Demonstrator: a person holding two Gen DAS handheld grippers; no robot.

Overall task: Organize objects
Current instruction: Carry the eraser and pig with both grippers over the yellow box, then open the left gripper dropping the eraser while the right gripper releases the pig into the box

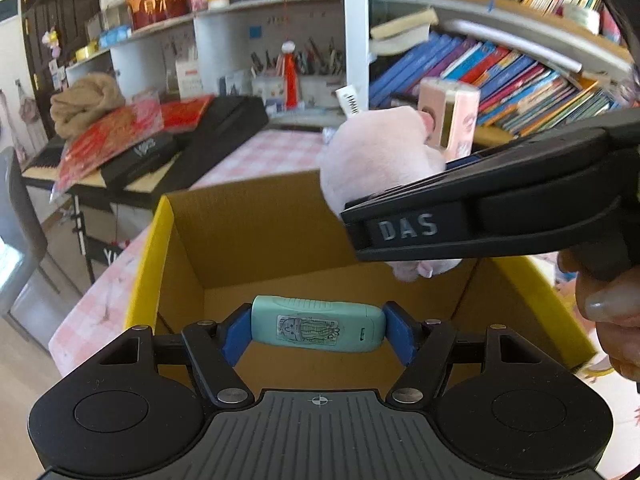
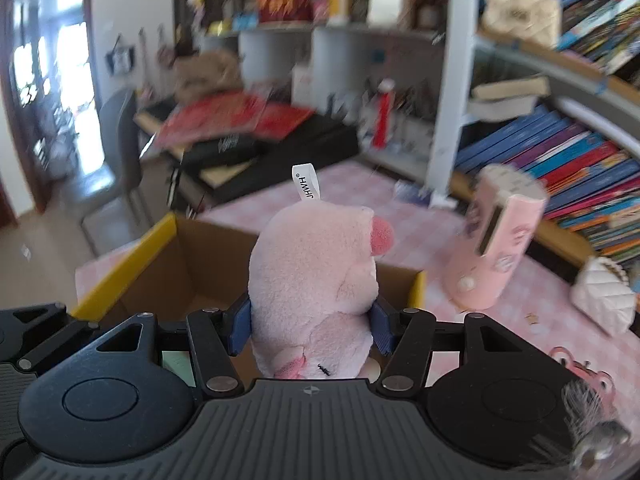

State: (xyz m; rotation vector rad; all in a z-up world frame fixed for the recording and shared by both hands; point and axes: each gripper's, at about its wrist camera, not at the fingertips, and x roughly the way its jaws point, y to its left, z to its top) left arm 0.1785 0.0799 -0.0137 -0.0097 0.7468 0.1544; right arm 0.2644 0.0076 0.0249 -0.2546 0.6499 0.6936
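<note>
Your left hand-held gripper (image 1: 318,330) clamps a teal device (image 1: 318,329) over the cardboard box (image 1: 256,236); your right hand-held gripper (image 2: 312,326) squeezes a pink plush pig (image 2: 316,276). The box sits on a pink-checked tabletop (image 1: 260,152) beside crowded bookshelves (image 1: 500,68).

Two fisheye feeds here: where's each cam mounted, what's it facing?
Left wrist: on the left gripper, looking down into the cardboard box; it clamps a teal device; right gripper and a hand show.
Right wrist: on the right gripper, over the box's rim, facing the bookshelf; it clamps a pink plush pig.
Shared: box, pig, shelves.
</note>
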